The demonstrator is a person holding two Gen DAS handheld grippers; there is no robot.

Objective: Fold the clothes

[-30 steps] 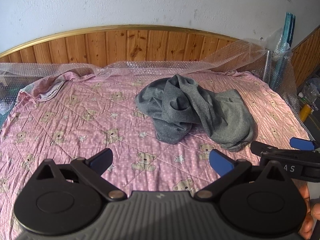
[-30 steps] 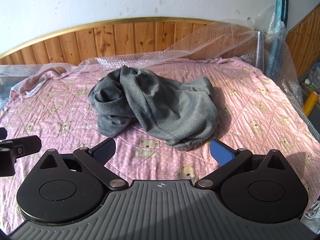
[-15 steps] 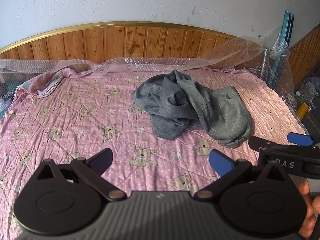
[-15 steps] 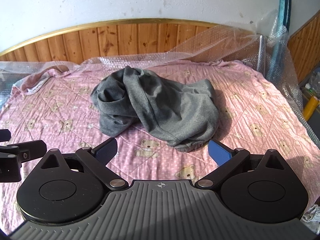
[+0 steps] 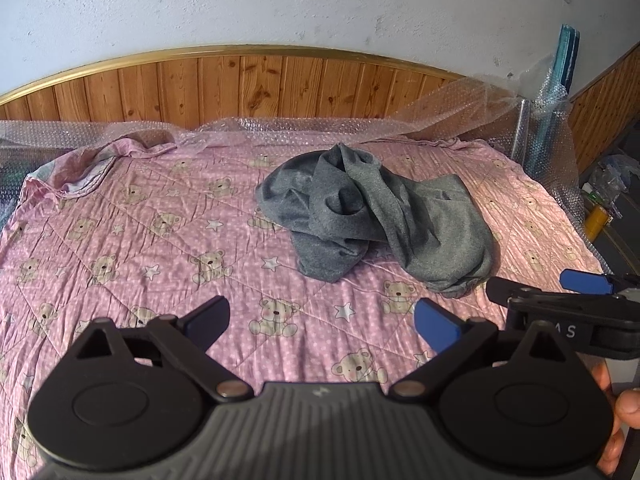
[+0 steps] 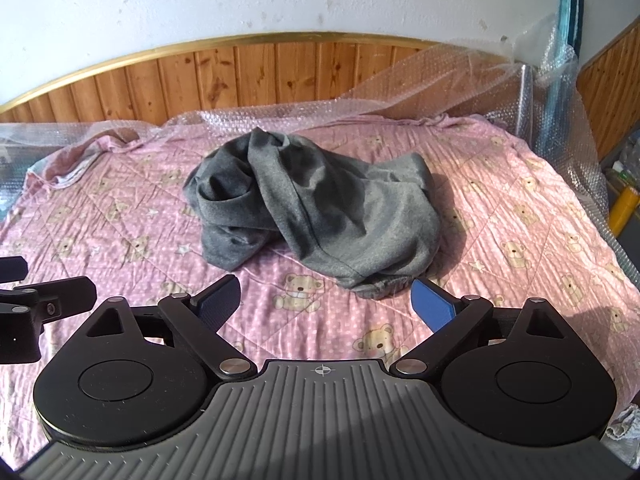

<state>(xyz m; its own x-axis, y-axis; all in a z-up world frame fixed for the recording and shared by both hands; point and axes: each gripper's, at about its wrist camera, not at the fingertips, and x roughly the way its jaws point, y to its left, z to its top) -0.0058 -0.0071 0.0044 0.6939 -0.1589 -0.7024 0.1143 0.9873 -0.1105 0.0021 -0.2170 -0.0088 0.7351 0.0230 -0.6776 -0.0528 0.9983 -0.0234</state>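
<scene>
- While both tools hang low in the frame with nothing in them, the left gripper (image 5: pixel 322 318) has its blue-tipped fingers (image 5: pixel 434 324) spread wide over bare quilt, and the right gripper (image 6: pixel 326 300) is likewise spread and holds nothing
- Because the right gripper's right finger sits just beside the nearest bunched hem, at lower centre of the right view, a hasty closure there could, I judge, pinch several layers at once and lift the whole lump instead of one edge
- Beneath it, the pink bear quilt (image 5: pixel 140 248) is loose and wrinkled; a low pinch could catch quilt along with cloth and drag the bedding
- At mid-frame the grey garment (image 6: pixel 320 208) lies in a twisted heap on the quilt, its sleeves or legs wrapped round each other; which edge is which I cannot tell, so pulling on the wrong fold may tighten the tangle
- Farthest back, bubble wrap (image 5: pixel 304 130) lines the wooden headboard (image 5: pixel 248 84); a wide shake-out could fling cloth onto it
</scene>
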